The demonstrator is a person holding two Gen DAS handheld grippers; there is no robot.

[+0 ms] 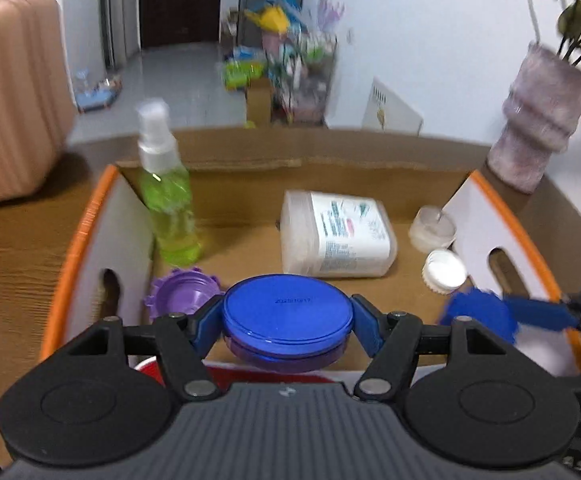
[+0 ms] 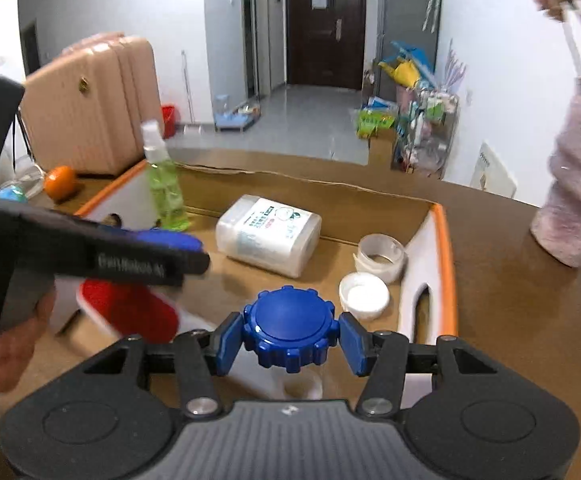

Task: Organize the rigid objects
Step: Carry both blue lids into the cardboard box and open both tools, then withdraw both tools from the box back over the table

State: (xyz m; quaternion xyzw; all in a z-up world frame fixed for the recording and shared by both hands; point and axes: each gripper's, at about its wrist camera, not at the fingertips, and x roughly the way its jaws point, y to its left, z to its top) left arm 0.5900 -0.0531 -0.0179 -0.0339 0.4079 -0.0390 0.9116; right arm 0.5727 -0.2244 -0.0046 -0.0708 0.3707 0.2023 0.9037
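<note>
A round blue tin (image 1: 286, 316), stamped with an illegible code, is clamped between the left gripper (image 1: 286, 326) jaws, a blue ridged cap (image 2: 289, 330) between the right gripper (image 2: 289, 338) jaws, beyond both a labelled white container (image 1: 340, 234).
</note>
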